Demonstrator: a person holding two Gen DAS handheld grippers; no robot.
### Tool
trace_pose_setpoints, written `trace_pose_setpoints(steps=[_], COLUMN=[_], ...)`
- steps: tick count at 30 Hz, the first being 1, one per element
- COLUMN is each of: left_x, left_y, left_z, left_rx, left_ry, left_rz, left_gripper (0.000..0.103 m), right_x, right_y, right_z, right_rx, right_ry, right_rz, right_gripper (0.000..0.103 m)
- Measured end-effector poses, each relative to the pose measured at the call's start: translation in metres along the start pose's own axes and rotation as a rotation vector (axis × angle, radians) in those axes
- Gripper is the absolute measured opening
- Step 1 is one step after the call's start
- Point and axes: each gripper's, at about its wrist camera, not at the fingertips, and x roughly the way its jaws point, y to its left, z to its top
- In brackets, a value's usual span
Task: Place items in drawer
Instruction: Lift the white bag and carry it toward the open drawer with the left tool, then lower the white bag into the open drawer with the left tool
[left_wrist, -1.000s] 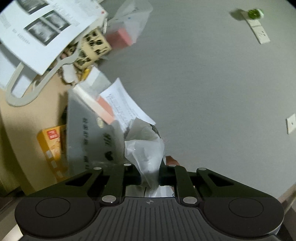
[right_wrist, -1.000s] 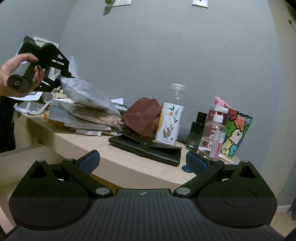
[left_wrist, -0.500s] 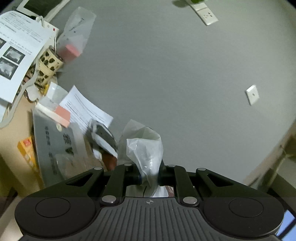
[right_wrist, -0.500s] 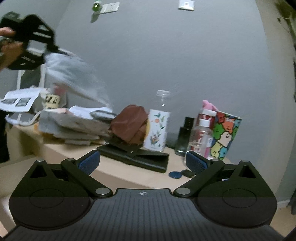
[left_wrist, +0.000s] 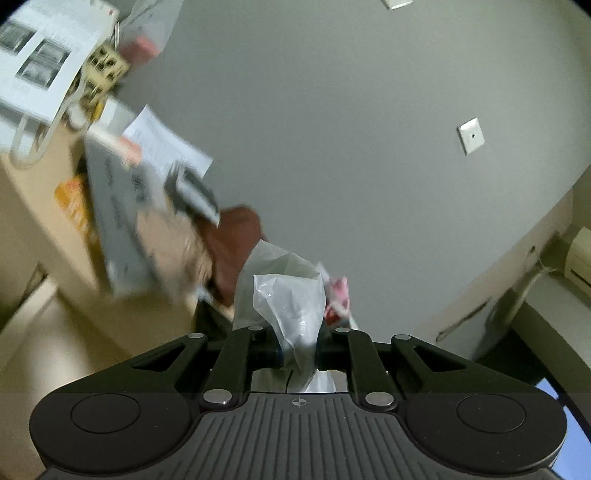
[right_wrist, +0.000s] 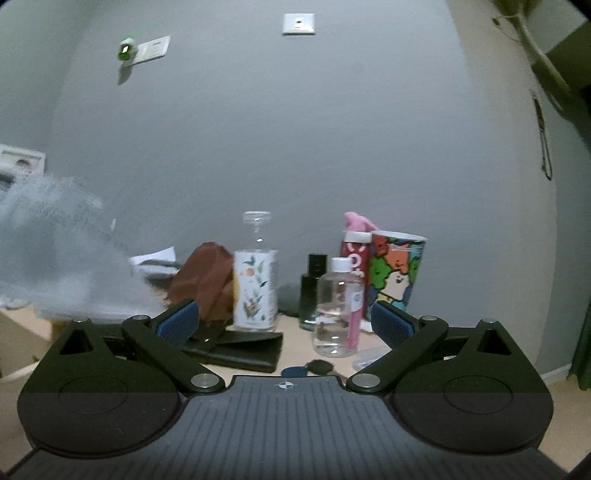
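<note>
My left tongs (left_wrist: 298, 350) clenched a clear plastic bag (left_wrist: 291, 310) in open air beside the worktop (right_wrist: 291, 332) edge; my right tongs (right_wrist: 284, 325) gaped, released.

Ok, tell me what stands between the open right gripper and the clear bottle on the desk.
Nothing visible does. The right hand-held gripper is open and empty, and the clear bottle stands upright just ahead between its fingers, nearer than the dark bottle and colourful cup behind it.

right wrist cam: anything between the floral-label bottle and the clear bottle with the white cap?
Yes: a small dark bottle stands between the floral-label bottle and the clear bottle, set slightly further back. Right wrist view shows it.
</note>
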Motion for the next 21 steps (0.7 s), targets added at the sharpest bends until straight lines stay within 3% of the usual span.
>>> trace_pose_setpoints(steps=[7, 12, 21], left_x=[-0.008, 0.005, 0.046], left_y=[0.030, 0.053, 0.073], left_z=[-0.040, -0.062, -0.095], left_rx=[-0.060, -0.083, -0.148], left_ry=[0.048, 0.119, 0.199], left_rz=[0.075, 0.171, 0.209], left_gripper=[0.013, 0.013, 0.013], right_x=[0.000, -0.002, -0.004], right_y=[-0.010, -0.009, -0.010], right_z=[0.003, 0.003, 0.003], right_rx=[0.028, 0.017, 0.005], right_ry=[-0.008, -0.009, -0.015], right_rz=[-0.019, -0.013, -0.024], right_gripper=[0.103, 0.103, 0.103])
